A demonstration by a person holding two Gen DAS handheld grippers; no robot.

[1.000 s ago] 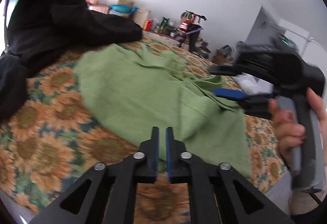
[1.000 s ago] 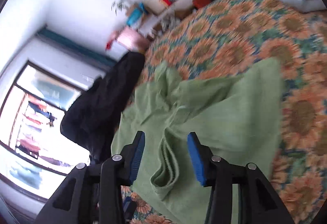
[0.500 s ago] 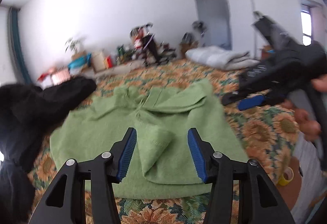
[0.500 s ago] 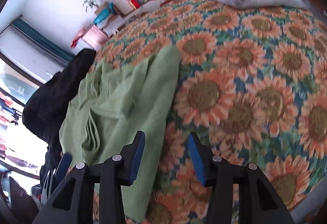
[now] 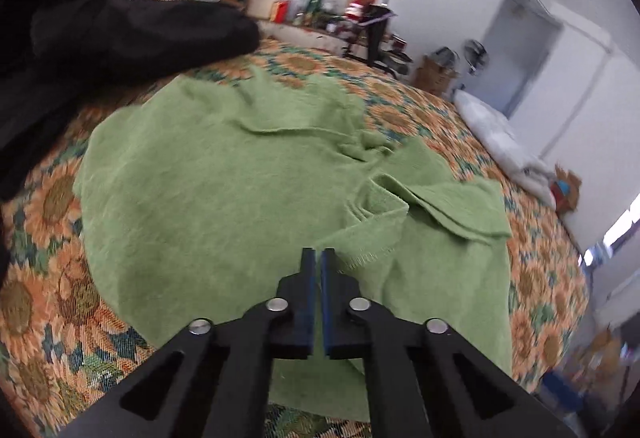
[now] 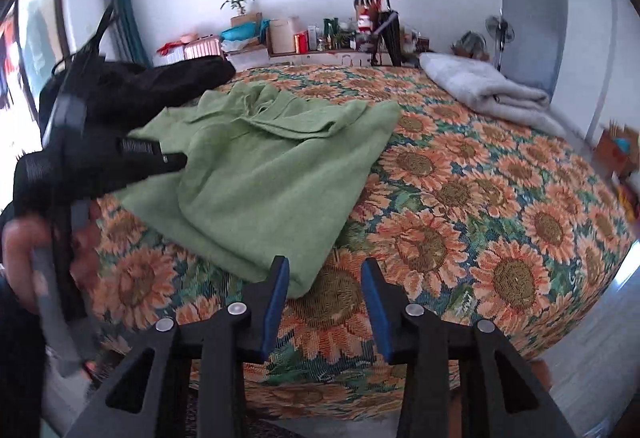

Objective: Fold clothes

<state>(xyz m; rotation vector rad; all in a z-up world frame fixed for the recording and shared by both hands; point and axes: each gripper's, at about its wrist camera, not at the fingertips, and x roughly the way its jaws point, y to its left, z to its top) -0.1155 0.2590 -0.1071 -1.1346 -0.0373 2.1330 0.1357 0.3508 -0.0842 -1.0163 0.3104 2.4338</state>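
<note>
A green garment (image 5: 220,178) lies spread and rumpled on the sunflower bedspread (image 6: 480,218), one sleeve folded back across it. My left gripper (image 5: 319,252) is shut, its tips pinching the hemmed edge of a fold near the garment's middle. The right wrist view shows that gripper (image 6: 176,158) meeting the garment (image 6: 272,166) from the left, held by a hand (image 6: 20,250). My right gripper (image 6: 324,266) hovers at the garment's near corner. Its jaws are closing, still apart. The corner lies just by the left finger, and mostly bedspread shows between the fingers.
A pile of black clothes (image 5: 100,30) sits at the bed's far left, touching the green garment's edge. A folded grey blanket (image 6: 488,86) lies at the far right. Cluttered shelves (image 6: 320,34) line the back wall. The bed's front edge is just below my right gripper.
The left gripper opened over the folded sleeve, then shut on the cloth. The right gripper swung off the garment to its near corner, rolled level, and its jaws narrowed.
</note>
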